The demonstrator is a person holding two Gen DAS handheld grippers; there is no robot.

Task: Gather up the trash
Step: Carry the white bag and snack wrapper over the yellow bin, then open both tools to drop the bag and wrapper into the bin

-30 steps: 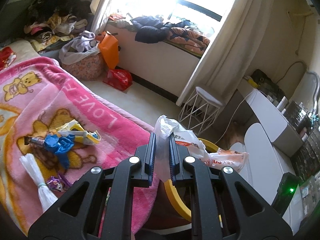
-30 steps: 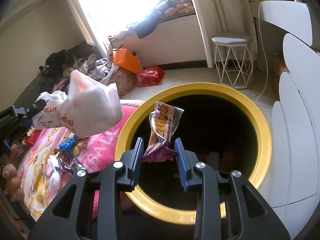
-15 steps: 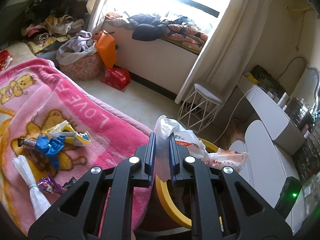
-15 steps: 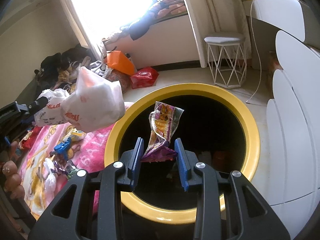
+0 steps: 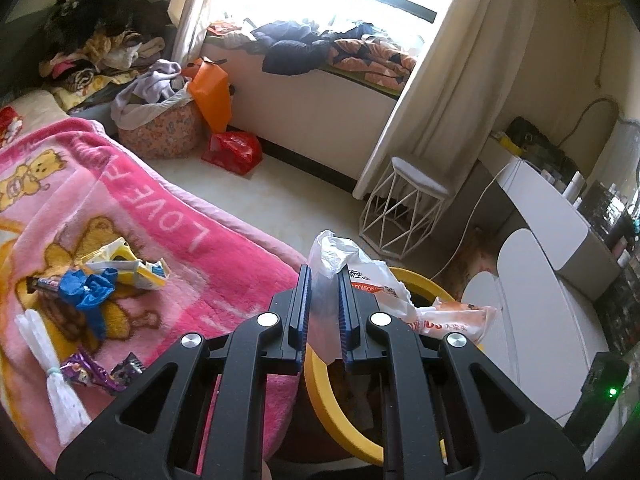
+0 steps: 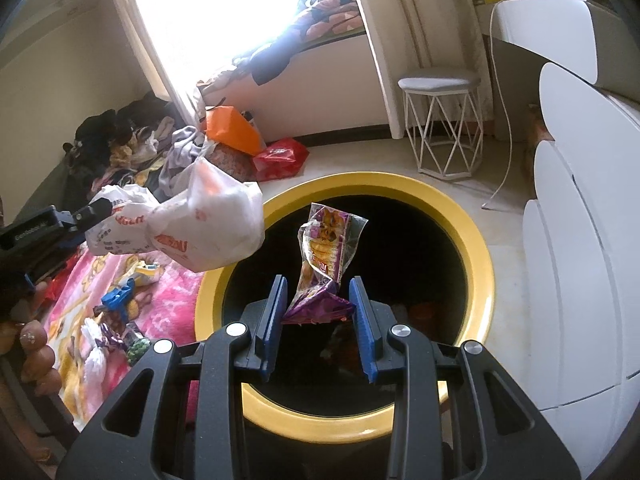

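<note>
A purple snack wrapper (image 6: 320,268) is pinched by its crumpled bottom end in the right gripper (image 6: 318,312), fingers only partly closed around it, right over the dark mouth of the yellow-rimmed trash bin (image 6: 476,240). A white plastic bag with red print (image 5: 360,280) is clamped between the nearly closed fingers of the left gripper (image 5: 324,312) and is hung just beside the bin's rim, over the edge of the pink blanket (image 5: 192,240).

For a clean drop, the wrapper looks centred enough, so the fingers just need opening wide, since crinkly foil could catch on a pad. The bag should probably be carried further over the opening before release, or it could land on the rim or the bed.

More trash is left on the blanket: a yellow packet (image 5: 132,264), a blue scrap (image 5: 88,292), a tied white bag (image 5: 52,364).

The bin's inside is mostly black; only a few vague shapes can be made out at the bottom. How much of the bag is actually gripped is hidden by the fingers.
</note>
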